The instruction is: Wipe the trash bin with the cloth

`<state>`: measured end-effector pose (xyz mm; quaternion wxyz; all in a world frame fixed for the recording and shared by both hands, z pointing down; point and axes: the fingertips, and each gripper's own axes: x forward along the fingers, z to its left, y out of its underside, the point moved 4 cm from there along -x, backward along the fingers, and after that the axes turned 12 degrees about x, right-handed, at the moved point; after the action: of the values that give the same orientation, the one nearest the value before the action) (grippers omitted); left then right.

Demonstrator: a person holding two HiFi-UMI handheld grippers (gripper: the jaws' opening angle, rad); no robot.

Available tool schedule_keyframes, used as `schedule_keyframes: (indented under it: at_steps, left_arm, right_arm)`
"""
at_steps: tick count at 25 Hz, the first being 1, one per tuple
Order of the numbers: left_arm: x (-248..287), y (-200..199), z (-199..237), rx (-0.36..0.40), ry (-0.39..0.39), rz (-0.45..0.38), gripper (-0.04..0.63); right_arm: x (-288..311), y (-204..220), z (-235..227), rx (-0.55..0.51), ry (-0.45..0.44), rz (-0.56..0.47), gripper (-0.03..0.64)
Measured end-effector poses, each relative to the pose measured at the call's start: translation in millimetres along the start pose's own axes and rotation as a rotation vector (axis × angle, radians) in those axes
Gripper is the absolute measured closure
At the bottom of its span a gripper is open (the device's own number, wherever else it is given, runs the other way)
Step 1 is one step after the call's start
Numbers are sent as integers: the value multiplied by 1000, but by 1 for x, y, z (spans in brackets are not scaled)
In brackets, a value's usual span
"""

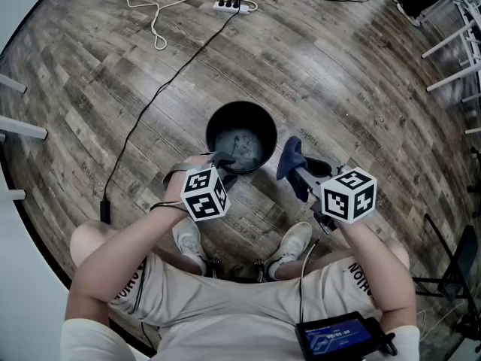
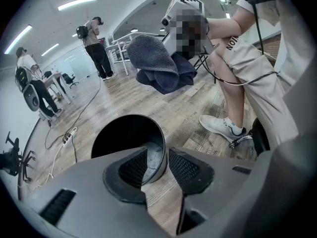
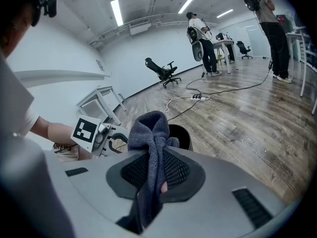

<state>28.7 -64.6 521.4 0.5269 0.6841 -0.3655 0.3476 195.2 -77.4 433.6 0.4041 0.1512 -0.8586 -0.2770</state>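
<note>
Head view shows the round black plastic trash bin [image 1: 241, 136] upright on the wood-plank floor [image 1: 338, 74]. Left tongs [image 1: 223, 162] straddle its near rim, half-open, pads not visibly pressing; closing them would steady it. Right tongs [image 1: 302, 173], just right of the bin, pinch the dark blue cloth [image 1: 291, 159], which should meet the wall flat.

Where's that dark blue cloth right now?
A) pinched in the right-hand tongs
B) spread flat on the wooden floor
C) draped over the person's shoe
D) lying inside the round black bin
A: the right gripper view shows the dark blue cloth bunched between the shut right tongs.
</note>
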Motion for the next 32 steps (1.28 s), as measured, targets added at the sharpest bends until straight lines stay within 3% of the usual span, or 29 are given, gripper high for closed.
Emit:
schedule_keyframes:
  at_steps: [12,16,18,20,23,32]
  left_arm:
    - [21,15,5,16,44,49,466]
    - [26,17,3,43,63,59,465]
    - [29,16,-1,105,74,43,465]
    - [35,19,-5,217,74,44,465]
    - [49,38,-10,355,61,144,466]
    - [75,58,-16,465,18,260,466]
  right_arm:
    - [22,-3,-14,66,17,37,558]
    - [31,0,-10,29,18,63,558]
    - [33,3,-8,16,17,78,557]
    - [35,5,-7,18,16,87,557]
    - [36,8,-6,19,17,99,557]
    - [44,28,-10,2,44,151,557]
